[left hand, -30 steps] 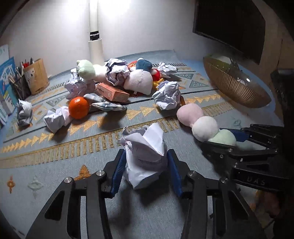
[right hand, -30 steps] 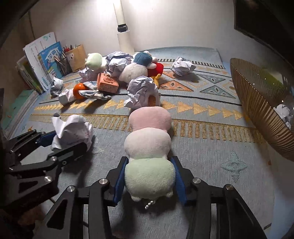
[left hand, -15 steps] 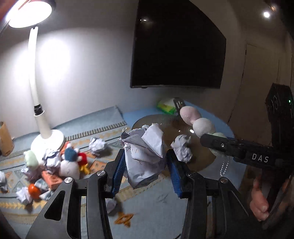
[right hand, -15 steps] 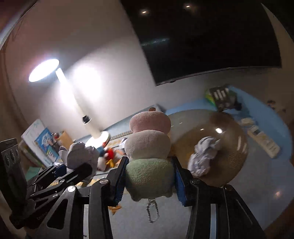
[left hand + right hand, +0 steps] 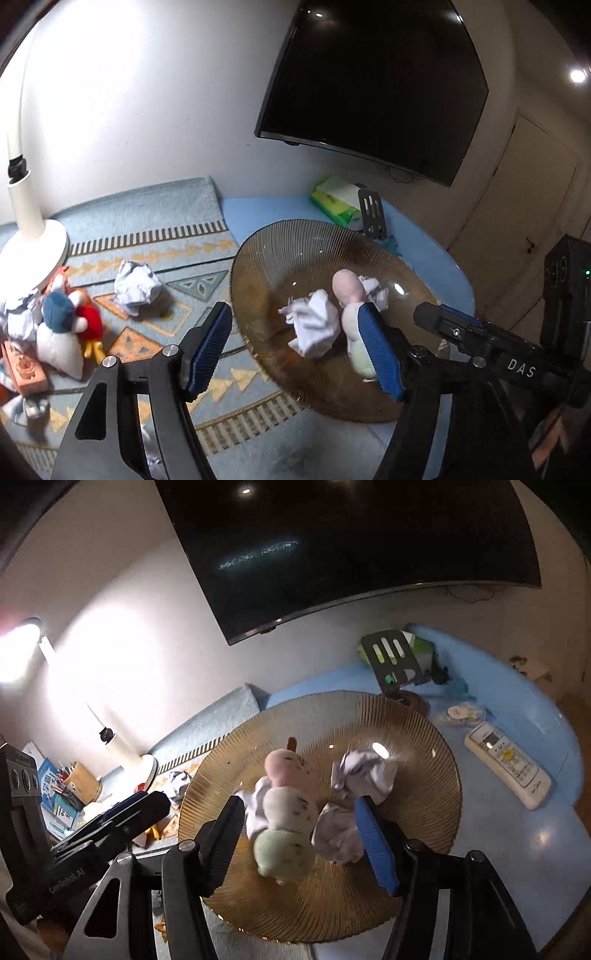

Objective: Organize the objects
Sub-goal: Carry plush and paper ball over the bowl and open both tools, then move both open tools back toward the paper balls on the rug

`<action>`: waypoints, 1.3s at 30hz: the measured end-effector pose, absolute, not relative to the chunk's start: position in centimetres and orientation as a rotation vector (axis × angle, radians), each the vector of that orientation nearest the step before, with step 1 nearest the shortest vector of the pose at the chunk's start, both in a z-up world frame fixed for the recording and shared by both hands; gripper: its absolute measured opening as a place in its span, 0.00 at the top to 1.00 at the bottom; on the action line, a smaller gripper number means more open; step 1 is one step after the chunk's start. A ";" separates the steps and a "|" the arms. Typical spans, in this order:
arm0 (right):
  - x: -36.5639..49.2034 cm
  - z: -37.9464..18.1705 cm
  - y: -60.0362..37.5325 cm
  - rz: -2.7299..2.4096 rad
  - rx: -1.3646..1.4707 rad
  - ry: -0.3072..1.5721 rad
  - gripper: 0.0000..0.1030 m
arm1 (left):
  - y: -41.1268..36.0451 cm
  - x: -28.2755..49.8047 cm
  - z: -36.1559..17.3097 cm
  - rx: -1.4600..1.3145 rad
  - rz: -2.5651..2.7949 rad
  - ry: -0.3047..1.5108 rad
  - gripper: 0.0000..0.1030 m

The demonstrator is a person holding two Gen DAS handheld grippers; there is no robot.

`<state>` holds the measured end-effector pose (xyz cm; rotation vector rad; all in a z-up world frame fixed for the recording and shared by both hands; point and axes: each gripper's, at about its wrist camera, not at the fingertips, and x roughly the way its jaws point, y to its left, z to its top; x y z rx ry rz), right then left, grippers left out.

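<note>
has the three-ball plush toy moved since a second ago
Yes. The plush toy went from the patterned rug, clamped in the right gripper, into the amber bowl; those jaws are opening.

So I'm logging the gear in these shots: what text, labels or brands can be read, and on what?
"DAS": on the right gripper, seen from the left wrist.
"GenRoboL.AI", roughly: on the left gripper, seen from the right wrist.
Print on the remote control, green tissue pack and books: too small to read.

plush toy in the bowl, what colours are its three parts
Pink, cream and pale green, top to bottom on the plush toy; clearest in the right wrist view.
</note>
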<state>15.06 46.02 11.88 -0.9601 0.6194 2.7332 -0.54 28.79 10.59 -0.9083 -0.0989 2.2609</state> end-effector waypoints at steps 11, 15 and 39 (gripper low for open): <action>16.8 16.8 33.2 3.059 -0.638 0.342 0.41 | 13.3 6.5 13.3 -0.728 2.612 -0.192 0.18; 14.3 13.3 29.2 3.101 -0.689 0.320 0.40 | 6.4 7.1 10.6 -0.802 2.825 -0.187 0.05; 10.9 5.8 22.6 2.926 -0.894 -0.111 0.00 | -3.4 5.8 3.1 -1.066 2.959 -0.370 0.03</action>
